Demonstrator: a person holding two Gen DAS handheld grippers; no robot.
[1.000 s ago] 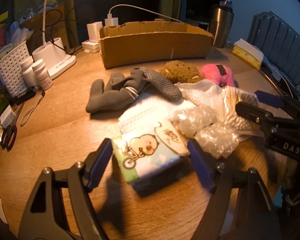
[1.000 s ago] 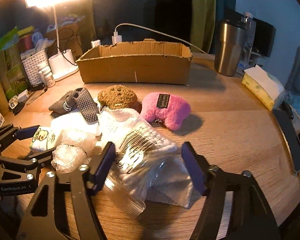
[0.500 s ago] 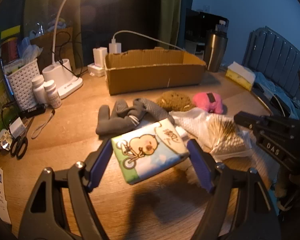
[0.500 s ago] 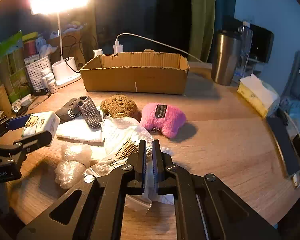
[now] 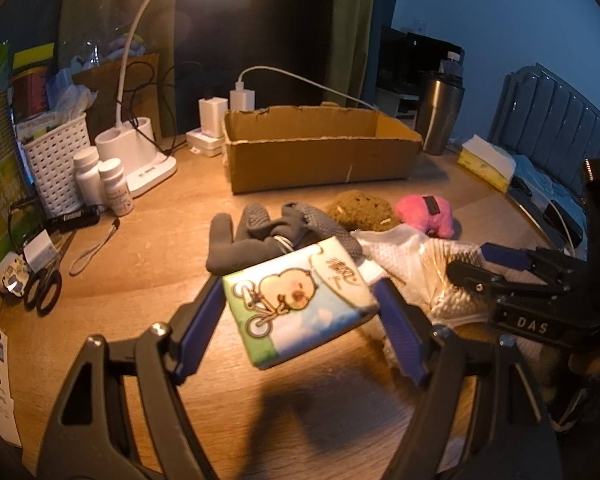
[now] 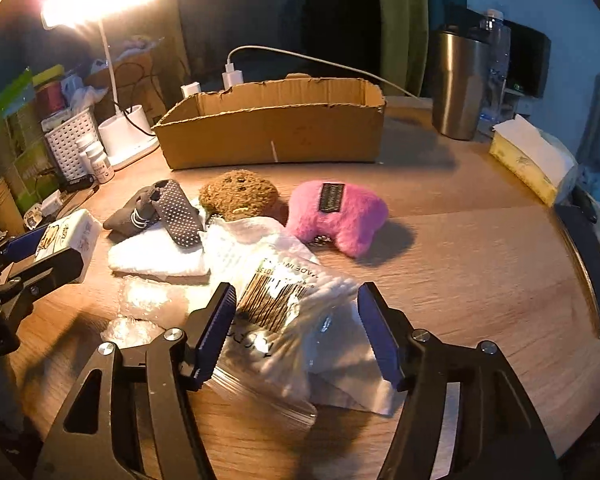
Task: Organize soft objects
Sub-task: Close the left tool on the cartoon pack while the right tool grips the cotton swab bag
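On my left side, the left gripper is clamped across a soft tissue pack printed with a cartoon chick on a bicycle, holding it tilted and clear of the wooden table near the front edge; the same pack shows at the far left of the right wrist view. I judge it light and squashy, with a slick plastic wrap, so the hold across its two short sides looks right, though squeezing harder would only crumple it. Just beyond it lie the grey dotted socks on a folded white cloth, then a brown plush toy and a pink plush toy, all near the middle of the table and short of the open cardboard box at the back edge, which I take as the place for these things. Further right, my right gripper stands open, its fingers either side of a clear bag of cotton swabs resting near the front edge on white packaging. That bag looks light, crinkly and slippery, so I would pinch it across the bulging middle, not the loose film.
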